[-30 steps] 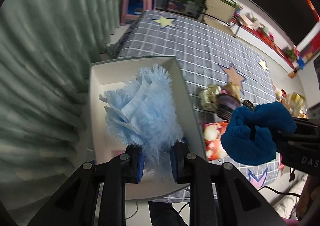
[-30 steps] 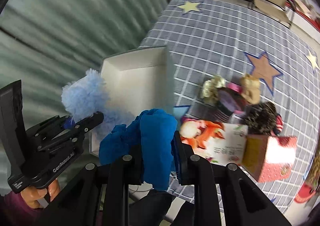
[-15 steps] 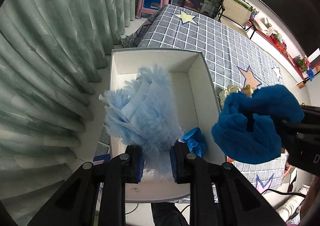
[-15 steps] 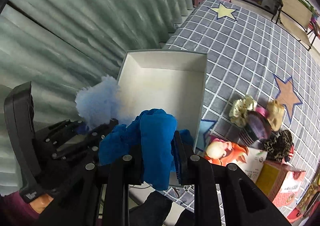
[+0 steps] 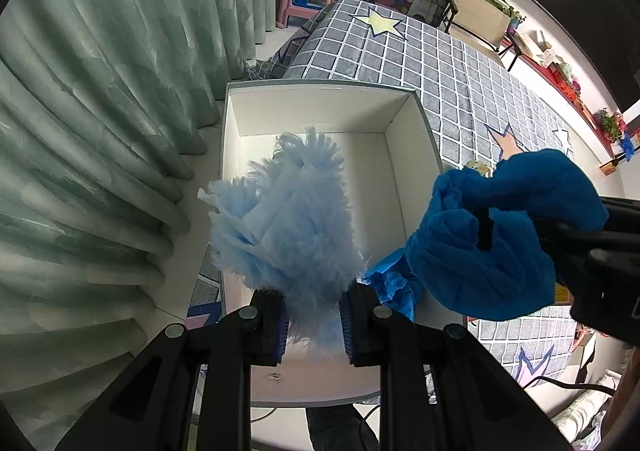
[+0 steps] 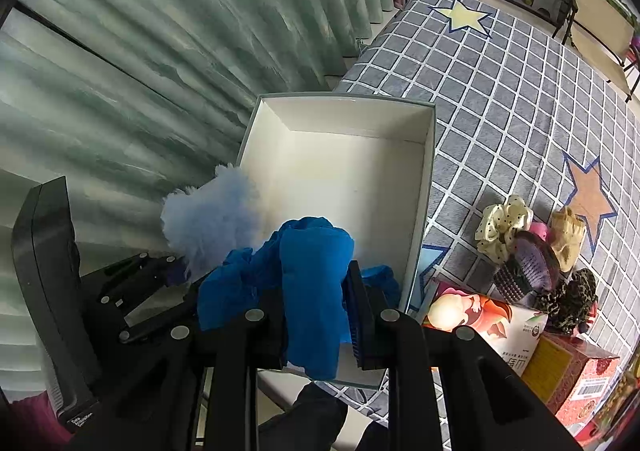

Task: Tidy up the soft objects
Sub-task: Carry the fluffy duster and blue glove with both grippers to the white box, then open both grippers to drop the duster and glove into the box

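1. Over the last second both grippers have swung in from beside the white box to a position above it. A second ago the right one hung out over the checked tablecloth and its clutter. In the left wrist view the box then sat skewed and half covered, whereas now its whole interior faces the camera.
2. That puts the task at the drop-off stage (a judgement): both soft things seem ready to be released into the box.
3. The left gripper is pinching the pale blue fluffy duster head, which fans out from the jaws toward 12 o'clock over the box floor.
4. The right gripper is clamped on a deep blue cloth. The cloth bulges between the pads and spills toward 9 o'clock, hanging over the box's near end.
5. A second piece of blue fabric already lies in the box's near right corner (at about 3 o'clock from the left gripper's tips).
6. Scrunchies and a hairbrush remain on the cloth at 3 o'clock of the box, well apart from both grippers.
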Demonstrator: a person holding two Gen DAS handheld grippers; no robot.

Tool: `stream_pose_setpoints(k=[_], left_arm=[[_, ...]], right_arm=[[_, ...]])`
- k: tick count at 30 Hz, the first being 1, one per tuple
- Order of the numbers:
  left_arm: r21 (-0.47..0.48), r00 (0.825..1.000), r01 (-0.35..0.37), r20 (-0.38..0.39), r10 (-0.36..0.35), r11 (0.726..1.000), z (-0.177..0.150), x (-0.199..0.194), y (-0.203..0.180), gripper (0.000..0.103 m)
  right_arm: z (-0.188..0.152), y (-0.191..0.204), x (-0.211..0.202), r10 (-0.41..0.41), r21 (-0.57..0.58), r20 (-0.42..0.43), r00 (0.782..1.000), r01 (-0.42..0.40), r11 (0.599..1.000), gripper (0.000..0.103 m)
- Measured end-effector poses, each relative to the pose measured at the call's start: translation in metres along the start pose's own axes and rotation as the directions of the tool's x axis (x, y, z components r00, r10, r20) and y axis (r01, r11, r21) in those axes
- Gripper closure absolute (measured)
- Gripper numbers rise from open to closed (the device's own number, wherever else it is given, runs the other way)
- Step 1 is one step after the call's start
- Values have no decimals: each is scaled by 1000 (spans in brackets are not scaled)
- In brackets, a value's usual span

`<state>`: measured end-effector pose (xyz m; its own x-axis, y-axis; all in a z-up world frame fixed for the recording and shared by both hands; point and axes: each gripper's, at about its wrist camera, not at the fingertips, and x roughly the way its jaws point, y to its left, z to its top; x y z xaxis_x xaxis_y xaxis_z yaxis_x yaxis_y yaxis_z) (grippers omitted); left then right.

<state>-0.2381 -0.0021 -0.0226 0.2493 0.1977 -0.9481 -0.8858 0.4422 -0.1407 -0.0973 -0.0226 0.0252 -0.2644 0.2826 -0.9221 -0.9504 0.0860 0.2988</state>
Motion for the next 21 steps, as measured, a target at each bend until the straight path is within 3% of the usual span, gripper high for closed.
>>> stream_pose_setpoints(k=[9, 12, 16, 19, 21], left_arm=[[5, 1000, -3, -6, 3, 1000, -1, 3, -1, 79], [8, 1000, 6, 1, -6, 1000, -2, 3, -1, 73], [18, 1000, -5, 13, 4, 1000, -3, 2, -3, 41], [16, 1000, -7, 12, 6, 1000, -3, 1, -4, 28], [13, 1000, -12, -1, 12, 1000, -3, 4, -3, 23]], right_arm=[[0, 0, 3, -1, 4, -5, 1000, 1, 1000, 80], [0, 1, 3, -3, 3, -4, 1000, 3, 1000, 80], [1, 1, 4, 2, 10, -5, 1000, -2, 1000, 79], [1, 0, 5, 7, 18, -10, 1000, -7, 1000, 77], [0, -1, 5, -1, 23, -13, 1000, 1, 1000, 57]])
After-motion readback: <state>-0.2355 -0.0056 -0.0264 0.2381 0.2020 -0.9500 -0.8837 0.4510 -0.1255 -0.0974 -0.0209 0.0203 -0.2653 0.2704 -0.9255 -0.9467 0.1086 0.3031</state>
